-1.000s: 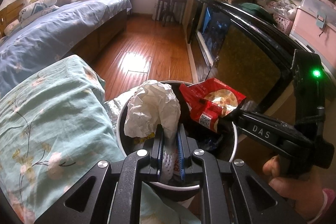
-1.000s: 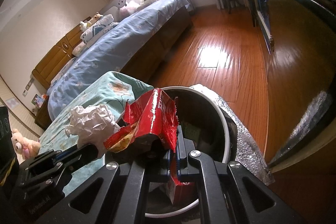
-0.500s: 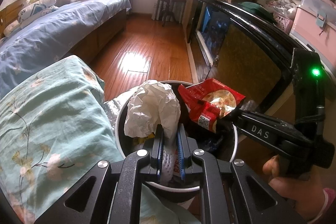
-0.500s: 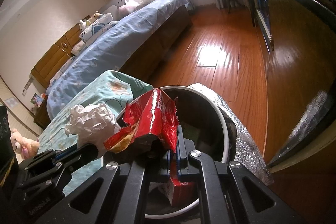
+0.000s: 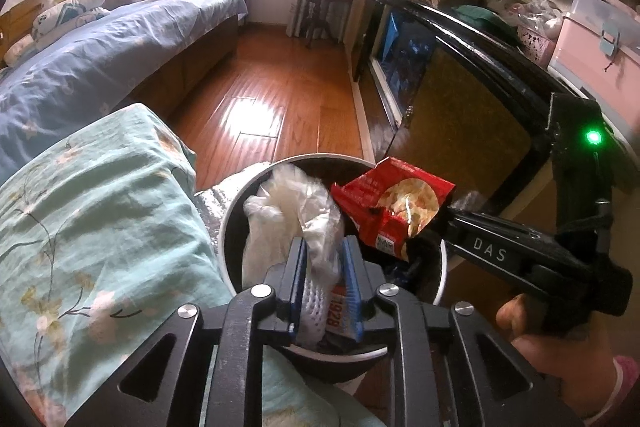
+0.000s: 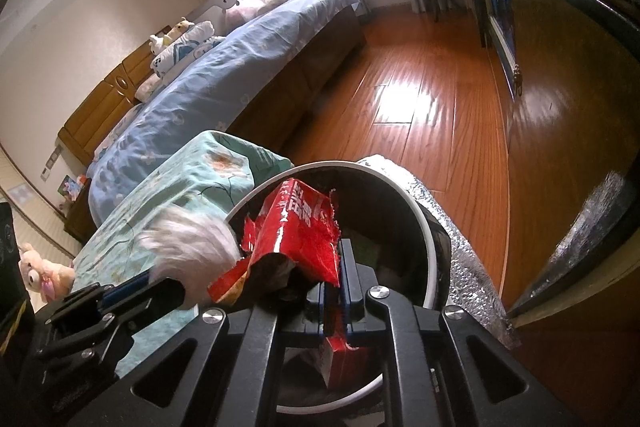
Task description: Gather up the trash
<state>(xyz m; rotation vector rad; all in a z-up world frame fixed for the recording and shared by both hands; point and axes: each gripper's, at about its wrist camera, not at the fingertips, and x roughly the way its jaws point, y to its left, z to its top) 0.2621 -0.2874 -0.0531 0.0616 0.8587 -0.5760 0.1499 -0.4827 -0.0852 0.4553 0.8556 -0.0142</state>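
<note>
A round black bin with a white rim (image 5: 442, 283) (image 6: 426, 227) stands on the floor under both grippers. My left gripper (image 5: 325, 247) has its jaws parted around a crumpled white paper wad (image 5: 288, 211), which is blurred and sliding down into the bin. It also shows blurred in the right wrist view (image 6: 188, 247). My right gripper (image 6: 335, 251) is shut on a torn red snack wrapper (image 6: 300, 227) (image 5: 392, 203) held over the bin's mouth. A red carton lies inside the bin (image 6: 340, 359).
A teal floral quilt (image 5: 80, 227) lies at the left, touching the bin. A blue-covered bed (image 5: 100, 39) is beyond it. A dark cabinet (image 5: 460, 99) runs along the right. Silver foil padding (image 6: 468, 251) lies behind the bin on the wooden floor (image 5: 272, 87).
My left gripper has opened and the paper wad is dropping into the bin. The right gripper with the red wrapper has barely moved.
</note>
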